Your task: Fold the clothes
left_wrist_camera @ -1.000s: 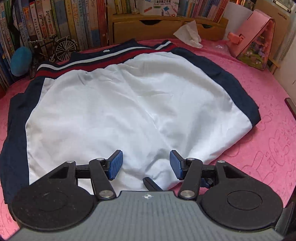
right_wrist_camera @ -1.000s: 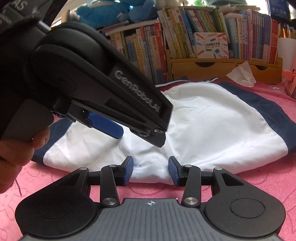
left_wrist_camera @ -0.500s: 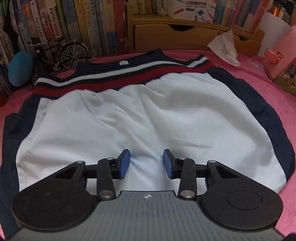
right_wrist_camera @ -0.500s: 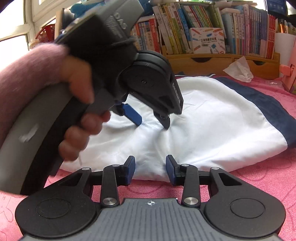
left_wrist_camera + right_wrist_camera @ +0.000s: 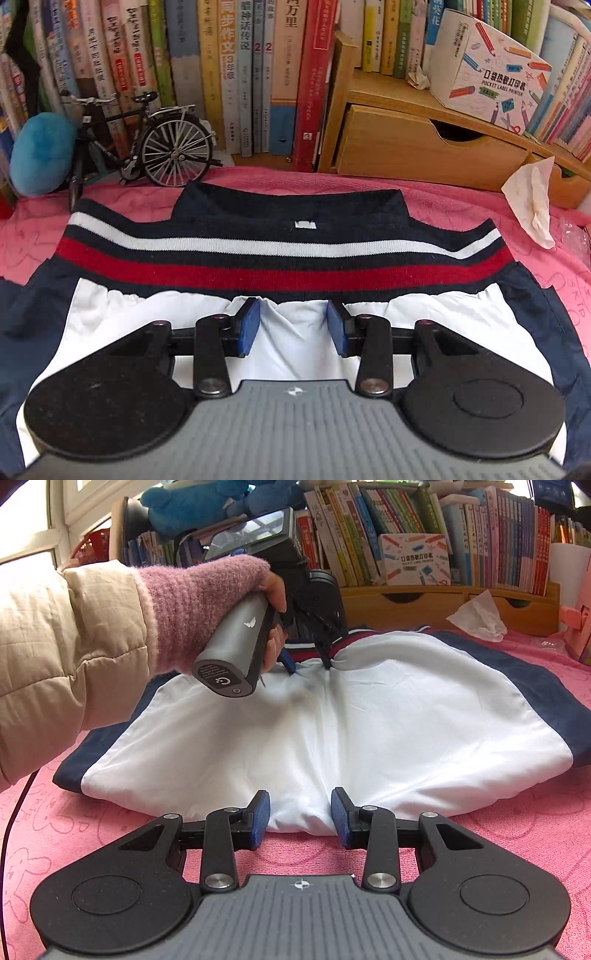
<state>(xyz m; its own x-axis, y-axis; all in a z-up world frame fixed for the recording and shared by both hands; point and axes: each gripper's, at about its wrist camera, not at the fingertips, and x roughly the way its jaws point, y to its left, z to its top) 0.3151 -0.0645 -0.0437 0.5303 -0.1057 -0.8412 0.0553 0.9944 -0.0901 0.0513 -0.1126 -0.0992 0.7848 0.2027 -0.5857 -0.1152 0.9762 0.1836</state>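
White fabric panel of a navy, white and red striped garment fills the centre of both views, lying flat on the pink patterned cloth-covered surface. Left wrist view: the left claw, blue pads spread, sits at lower centre over gathered white cloth just below the red stripe; whether the pads touch the cloth cannot be told. Right wrist view: the right claw, also spread, lies at lower centre with the garment's near hem between its pads, not pinched. At upper left, a hand in a pink knitted fingerless glove holds the left claw's grey handle. A model bicycle and crumpled white tissue stand beyond the garment.
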